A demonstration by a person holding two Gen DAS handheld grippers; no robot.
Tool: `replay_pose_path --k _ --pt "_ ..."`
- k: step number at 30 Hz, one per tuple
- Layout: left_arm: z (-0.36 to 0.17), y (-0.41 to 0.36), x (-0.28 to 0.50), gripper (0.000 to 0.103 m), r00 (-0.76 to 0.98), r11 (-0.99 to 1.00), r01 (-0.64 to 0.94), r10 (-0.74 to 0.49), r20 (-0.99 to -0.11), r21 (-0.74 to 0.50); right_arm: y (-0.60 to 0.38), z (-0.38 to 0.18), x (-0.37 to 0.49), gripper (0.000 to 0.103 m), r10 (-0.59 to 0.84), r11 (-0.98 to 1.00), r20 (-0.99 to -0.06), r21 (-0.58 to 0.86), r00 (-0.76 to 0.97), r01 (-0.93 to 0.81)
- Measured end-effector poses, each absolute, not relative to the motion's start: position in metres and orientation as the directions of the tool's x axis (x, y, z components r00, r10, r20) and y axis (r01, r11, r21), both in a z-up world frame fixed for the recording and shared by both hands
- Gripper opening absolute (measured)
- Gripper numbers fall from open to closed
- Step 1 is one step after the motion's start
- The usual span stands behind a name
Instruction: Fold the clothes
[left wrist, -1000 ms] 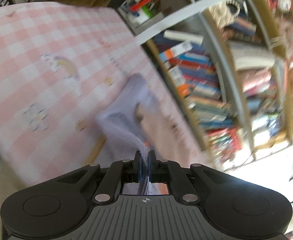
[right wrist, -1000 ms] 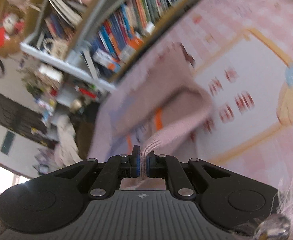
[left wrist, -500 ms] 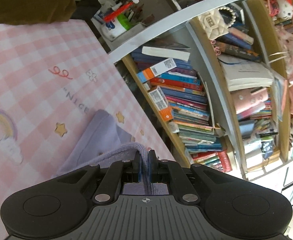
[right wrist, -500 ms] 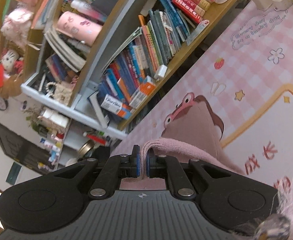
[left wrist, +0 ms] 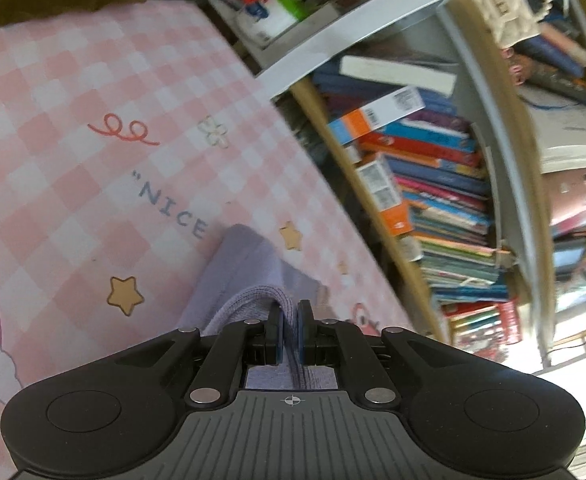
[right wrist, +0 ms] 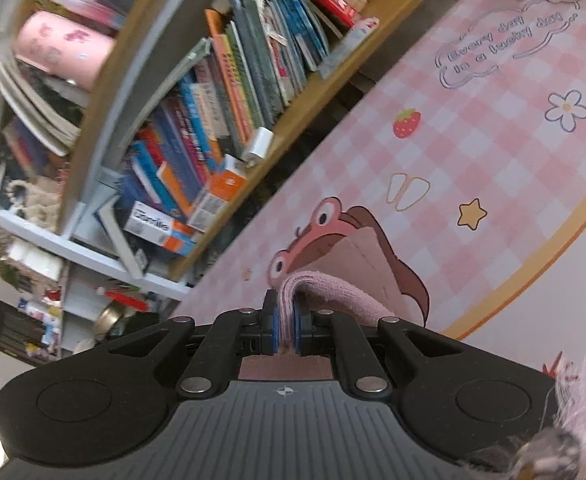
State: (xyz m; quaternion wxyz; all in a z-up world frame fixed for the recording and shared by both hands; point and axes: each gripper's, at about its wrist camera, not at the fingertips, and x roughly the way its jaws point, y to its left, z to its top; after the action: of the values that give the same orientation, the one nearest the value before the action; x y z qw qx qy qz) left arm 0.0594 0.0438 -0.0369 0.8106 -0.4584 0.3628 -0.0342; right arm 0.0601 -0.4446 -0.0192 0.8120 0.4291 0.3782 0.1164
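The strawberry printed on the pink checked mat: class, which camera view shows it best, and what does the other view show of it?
The right wrist view shows it best: the strawberry sits sharp and unobstructed on the mat near the bookshelf. The left wrist view shows none of it, only another stretch of mat with a star and the word NICE.

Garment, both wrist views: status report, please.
Left gripper shut on lilac ribbed edge. Right gripper shut on pink ribbed edge. Cloth trails onto checked mat. Nothing blocking; bookshelf just beyond.

I see soft, even daylight — white glare blown out at the left view's lower right. Fisheye bends the bookshelf (left wrist: 433, 184) edges; motion blur smears books in both views.
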Motion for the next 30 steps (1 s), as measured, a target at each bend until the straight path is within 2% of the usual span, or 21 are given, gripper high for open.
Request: replay_pose_path --k 4,5,6,8,10,13,18,21,25,28,29,30 --pt "-0.045 0.048 0.065 0.01 0.71 0.574 -0.311 -0.39 -0.587 -0.758 -0.439 -0.029 0.075 0.013 0.49 0.628 -0.544 0.762 0.681 0.157" --pt "-0.046 0.049 0.066 0.014 0.704 0.571 -0.319 -0.392 -0.592 -0.757 -0.438 -0.03 0.078 0.021 0.482 0.64 -0.553 0.752 0.68 0.159" --pt "-0.045 0.051 0.067 0.016 0.703 0.572 -0.323 -0.389 -0.596 -0.754 -0.437 -0.03 0.082 0.033 0.474 0.653 -0.557 0.742 0.682 0.153" --pt "-0.041 0.055 0.068 0.031 0.707 0.585 -0.329 -0.368 -0.604 -0.741 -0.436 -0.024 0.085 0.041 0.445 0.682 -0.551 0.72 0.706 0.132" --pt "-0.033 0.059 0.067 0.034 0.72 0.618 -0.319 -0.336 -0.608 -0.719 -0.437 -0.019 0.087 0.042 0.431 0.698 -0.544 0.707 0.72 0.116" --pt "-0.019 0.062 0.063 0.034 0.749 0.701 -0.293 -0.254 -0.612 -0.65 -0.436 -0.013 0.089 0.043 0.404 0.739 -0.553 0.667 0.729 0.097" --pt "-0.008 0.047 0.067 0.034 0.747 0.841 -0.193 -0.208 -0.632 -0.506 -0.402 -0.012 0.085 0.043 0.273 0.93 -0.663 0.368 0.697 -0.014" --pt "-0.011 0.026 0.081 0.034 0.739 0.908 -0.111 -0.197 -0.644 -0.405 -0.386 -0.019 0.086 0.043 0.22 0.966 -0.687 0.251 0.693 -0.058" --pt "-0.019 0.0 0.101 0.034 0.726 0.956 -0.013 -0.193 -0.66 -0.294 -0.379 -0.032 0.095 0.042 0.178 0.979 -0.698 0.199 0.694 -0.051" --pt "-0.03 -0.017 0.116 0.034 0.701 0.972 0.021 -0.18 -0.69 -0.232 -0.373 -0.041 0.104 0.033 0.165 0.984 -0.732 0.167 0.661 -0.061" --pt "-0.035 -0.021 0.119 0.031 0.69 0.976 0.016 -0.167 -0.705 -0.216 -0.374 -0.043 0.106 0.019 0.174 0.982 -0.733 0.175 0.657 -0.065" --pt "-0.036 -0.021 0.118 0.022 0.695 0.977 0.014 -0.162 -0.7 -0.212 -0.375 -0.043 0.107 0.006 0.185 0.98 -0.732 0.186 0.656 -0.07"
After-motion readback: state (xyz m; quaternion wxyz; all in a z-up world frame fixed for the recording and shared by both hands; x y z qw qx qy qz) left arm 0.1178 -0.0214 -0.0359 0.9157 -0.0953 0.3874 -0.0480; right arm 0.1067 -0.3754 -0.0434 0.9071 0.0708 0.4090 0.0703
